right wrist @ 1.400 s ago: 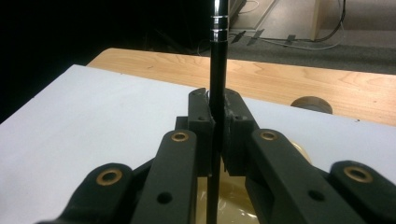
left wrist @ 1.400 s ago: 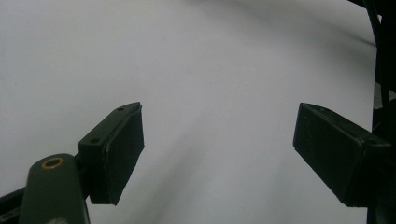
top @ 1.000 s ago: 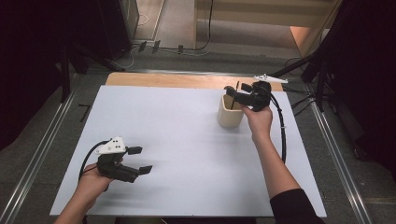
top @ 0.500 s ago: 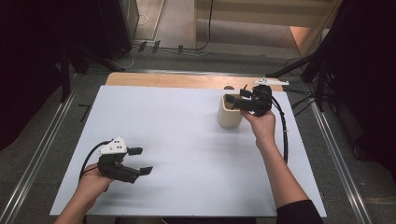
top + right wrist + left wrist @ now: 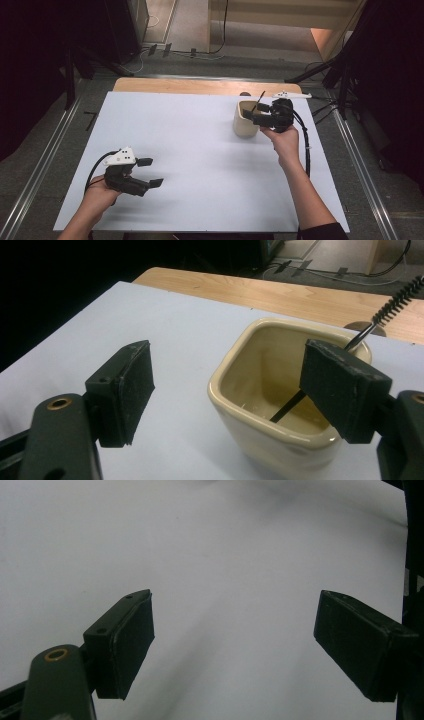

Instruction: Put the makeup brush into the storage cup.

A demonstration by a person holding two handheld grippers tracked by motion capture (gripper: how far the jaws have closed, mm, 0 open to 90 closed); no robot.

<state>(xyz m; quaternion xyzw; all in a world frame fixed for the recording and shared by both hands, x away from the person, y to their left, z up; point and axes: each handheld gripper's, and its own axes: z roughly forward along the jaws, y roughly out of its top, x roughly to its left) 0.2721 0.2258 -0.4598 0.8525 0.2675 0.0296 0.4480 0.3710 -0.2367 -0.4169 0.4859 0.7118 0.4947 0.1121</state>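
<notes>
I log the left gripper point(image 5: 149, 172) low over the counter point(image 5: 200, 150) near its front left corner, held in my operator's left hand point(image 5: 100, 192), jaws spread wide with nothing between them; in the left gripper view I see bare white sheet under and between the two black pads point(image 5: 125, 642). The right gripper point(image 5: 256, 113) sits toward the back right of the counter, held by the right hand point(image 5: 286, 142), jaws likewise spread and gripping nothing. It hangs right at the cream cup point(image 5: 245, 119), which stands upright on the white sheet close to the back edge. In the right gripper view the cup point(image 5: 280, 405) lies ahead of the jaws and toward the right one; that right pad point(image 5: 342, 390) overlaps the cup's far rim in the picture, and I cannot tell whether it touches. A thin black brush point(image 5: 395, 302) leans inside the cup, its lower end resting on the cup floor, its bristled tip sticking out past the rim toward the back edge. Behind the sheet a strip of bare wood point(image 5: 200, 86) runs along the back edge. A small white piece point(image 5: 291, 94) lies at the back right corner; too small to identify.
</notes>
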